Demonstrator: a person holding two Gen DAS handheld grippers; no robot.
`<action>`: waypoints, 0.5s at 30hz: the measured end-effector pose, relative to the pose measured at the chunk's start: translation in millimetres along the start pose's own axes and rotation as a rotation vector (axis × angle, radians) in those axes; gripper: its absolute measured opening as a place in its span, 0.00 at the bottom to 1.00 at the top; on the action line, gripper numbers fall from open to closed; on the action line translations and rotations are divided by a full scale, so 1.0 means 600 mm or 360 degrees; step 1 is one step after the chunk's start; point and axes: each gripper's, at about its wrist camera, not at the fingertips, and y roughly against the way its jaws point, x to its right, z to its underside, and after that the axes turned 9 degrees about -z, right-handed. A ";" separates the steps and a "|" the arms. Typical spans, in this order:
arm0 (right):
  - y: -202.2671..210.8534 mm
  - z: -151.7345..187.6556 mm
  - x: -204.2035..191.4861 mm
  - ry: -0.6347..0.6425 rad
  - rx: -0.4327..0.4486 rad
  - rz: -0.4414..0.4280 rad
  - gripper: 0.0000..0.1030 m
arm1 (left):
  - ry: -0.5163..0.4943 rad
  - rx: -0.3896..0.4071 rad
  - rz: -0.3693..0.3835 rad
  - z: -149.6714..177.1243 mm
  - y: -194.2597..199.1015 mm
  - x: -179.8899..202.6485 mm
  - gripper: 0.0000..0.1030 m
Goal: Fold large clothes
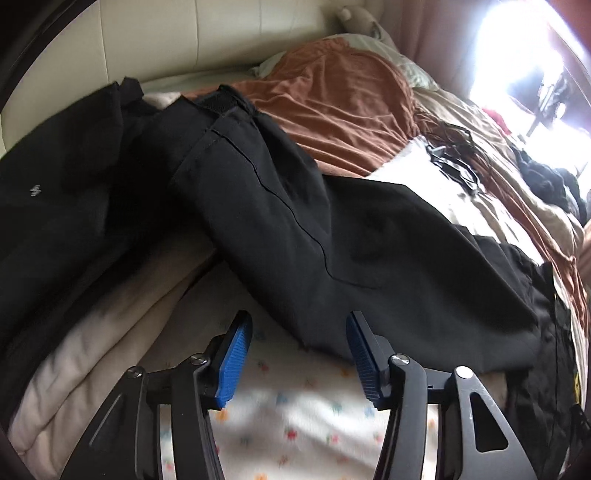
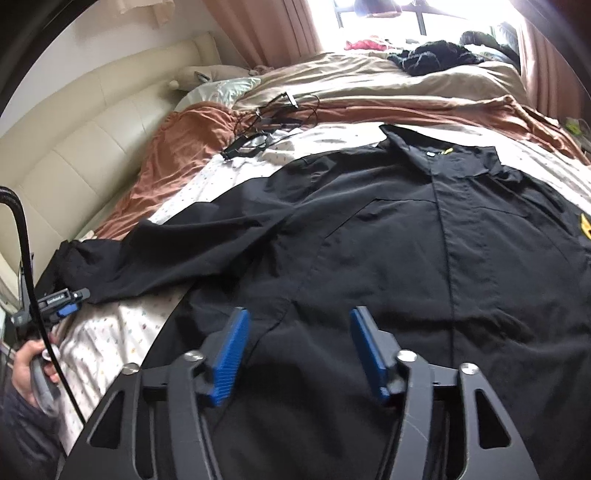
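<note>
Hovering over the black jacket (image 2: 388, 240) on the bed (image 2: 122, 332), my right tongs (image 2: 299, 332) gaped, gripping nothing. Left tongs (image 1: 299, 334) likewise parted above its sleeve (image 1: 295, 221).

**A lived-in bedroom at home**

A wide bed with a cream padded leather headboard (image 2: 77, 147) fills the room. It carries a white flower-print sheet (image 1: 295, 424), a rumpled rust-brown blanket (image 1: 340, 107), a beige duvet (image 2: 369, 74) and a pale pillow (image 2: 221, 90). Pinkish-brown curtains (image 2: 266, 29) frame a bright window (image 2: 424, 14).
</note>
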 end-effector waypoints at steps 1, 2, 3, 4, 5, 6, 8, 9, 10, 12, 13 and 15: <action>-0.011 -0.006 0.001 -0.0006 -0.0007 -0.0018 0.42 | 0.0002 -0.0007 0.0015 -0.003 -0.005 0.001 0.22; -0.018 -0.011 0.002 -0.0011 -0.0008 -0.0025 0.39 | -0.0002 -0.0029 0.0034 -0.008 -0.010 0.002 0.13; -0.029 -0.019 0.004 -0.0022 -0.0007 -0.0040 0.38 | -0.0007 -0.0028 0.0056 -0.013 -0.010 0.005 0.09; -0.036 -0.023 0.004 -0.0030 -0.0005 -0.0047 0.37 | -0.0015 -0.0004 0.0074 -0.015 -0.004 0.008 0.05; -0.047 -0.032 0.006 -0.0039 -0.0006 -0.0060 0.34 | -0.0042 0.0043 0.0094 -0.019 0.007 0.014 0.02; -0.056 -0.038 0.007 -0.0043 -0.0009 -0.0069 0.31 | -0.0088 0.0092 0.0102 -0.023 0.021 0.022 0.02; -0.079 -0.053 0.009 -0.0046 -0.0015 -0.0084 0.27 | -0.0151 0.0182 0.0109 -0.030 0.046 0.035 0.02; -0.089 -0.060 0.010 -0.0046 -0.0019 -0.0087 0.25 | -0.0162 0.0214 0.0120 -0.034 0.056 0.037 0.01; -0.102 -0.067 0.010 -0.0048 -0.0024 -0.0089 0.23 | -0.0166 0.0239 0.0135 -0.040 0.066 0.039 0.01; -0.126 -0.080 0.010 -0.0054 -0.0038 -0.0108 0.17 | -0.0161 0.0283 0.0162 -0.055 0.087 0.044 0.01; -0.134 -0.084 0.010 -0.0058 -0.0041 -0.0114 0.16 | -0.0159 0.0307 0.0173 -0.063 0.097 0.048 0.01; -0.156 -0.096 0.007 -0.0071 -0.0035 -0.0130 0.14 | -0.0155 0.0353 0.0204 -0.078 0.119 0.055 0.01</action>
